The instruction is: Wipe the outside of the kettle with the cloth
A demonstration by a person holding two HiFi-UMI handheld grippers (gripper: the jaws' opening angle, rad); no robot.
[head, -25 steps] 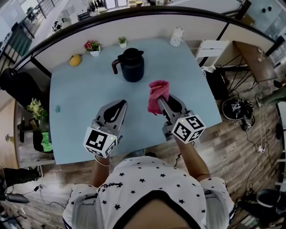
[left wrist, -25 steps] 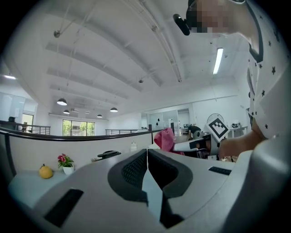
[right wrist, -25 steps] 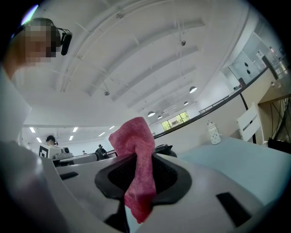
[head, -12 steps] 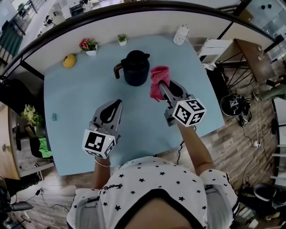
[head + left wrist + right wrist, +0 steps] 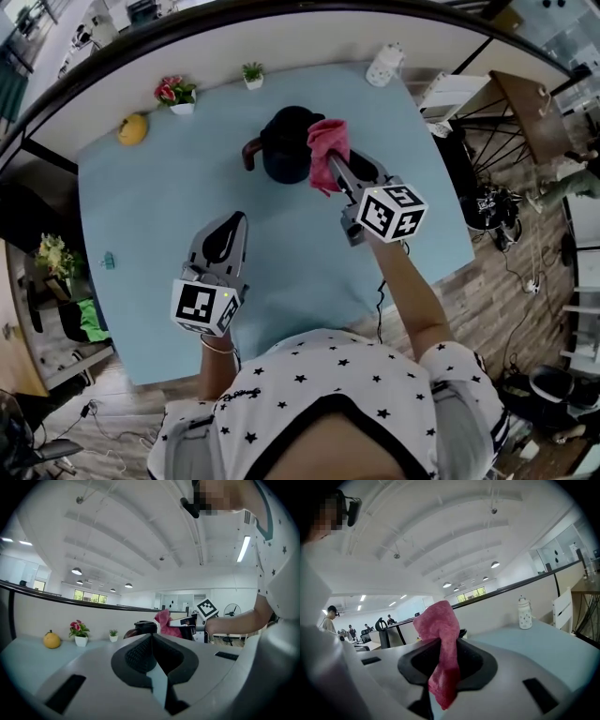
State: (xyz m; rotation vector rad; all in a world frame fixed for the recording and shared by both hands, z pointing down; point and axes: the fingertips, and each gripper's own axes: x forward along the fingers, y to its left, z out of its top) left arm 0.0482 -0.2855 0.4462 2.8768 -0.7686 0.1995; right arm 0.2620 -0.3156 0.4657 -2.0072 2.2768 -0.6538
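My right claw (image 5: 330, 167) is clamped on the pink cloth (image 5: 326, 145). The cloth bunches up above the jaws and a fold hangs down between them. I hold it right at the right side of the dark kettle (image 5: 281, 145), up near the lid, though I cannot tell whether cloth and kettle actually touch. The kettle stands upright toward the far side of the light blue table (image 5: 150, 206), its handle pointing left. My left claw (image 5: 232, 221) sits nearer to me over the table, well apart from the kettle, its jaws closed together with nothing between them. Along the far edge stand a yellow fruit (image 5: 131, 128), a pot of flowers (image 5: 172, 93), a small green plant (image 5: 251, 73) and a white bottle (image 5: 384, 64).
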